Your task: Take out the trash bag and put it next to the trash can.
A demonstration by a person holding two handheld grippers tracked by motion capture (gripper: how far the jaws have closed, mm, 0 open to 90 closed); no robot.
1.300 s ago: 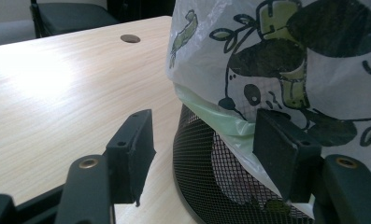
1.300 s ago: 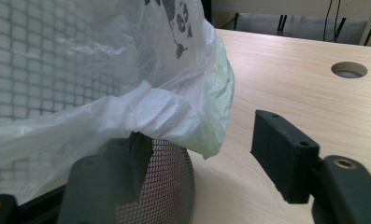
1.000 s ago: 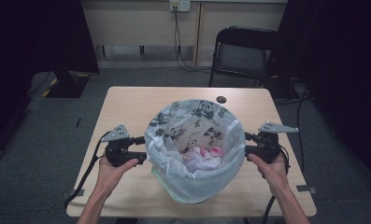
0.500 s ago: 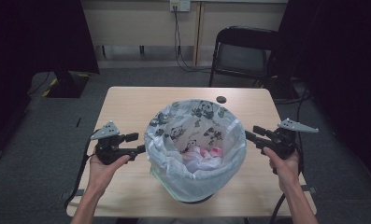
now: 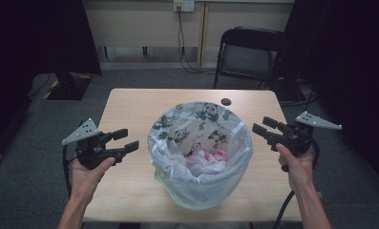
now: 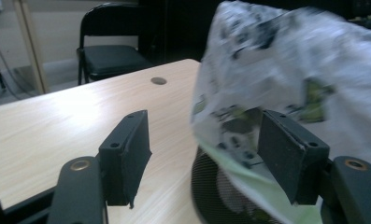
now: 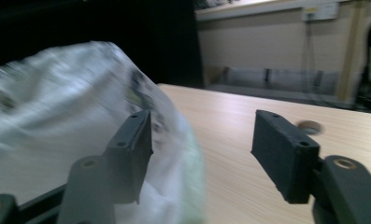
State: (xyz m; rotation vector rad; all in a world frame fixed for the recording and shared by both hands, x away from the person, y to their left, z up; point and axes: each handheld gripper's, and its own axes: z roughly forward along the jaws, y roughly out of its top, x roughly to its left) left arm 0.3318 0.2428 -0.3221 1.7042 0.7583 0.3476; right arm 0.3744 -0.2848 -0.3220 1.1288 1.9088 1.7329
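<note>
The bin bag, white with panda prints, lines a dark mesh bin standing in the middle of the wooden table. The left gripper hovers just to its left, jaws spread and holding nothing. The right gripper hangs off its right rim, jaws just reopened, nothing between them. I can read no writing anywhere on the bag.

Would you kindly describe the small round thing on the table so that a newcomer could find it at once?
Start at the wooden table, where a bin lined with a panda-print bag stands in the middle. Look just beyond the bag's far rim, near the table's far edge: a small dark disc lies flat there. It is the one loose thing on the bare wood.
</note>
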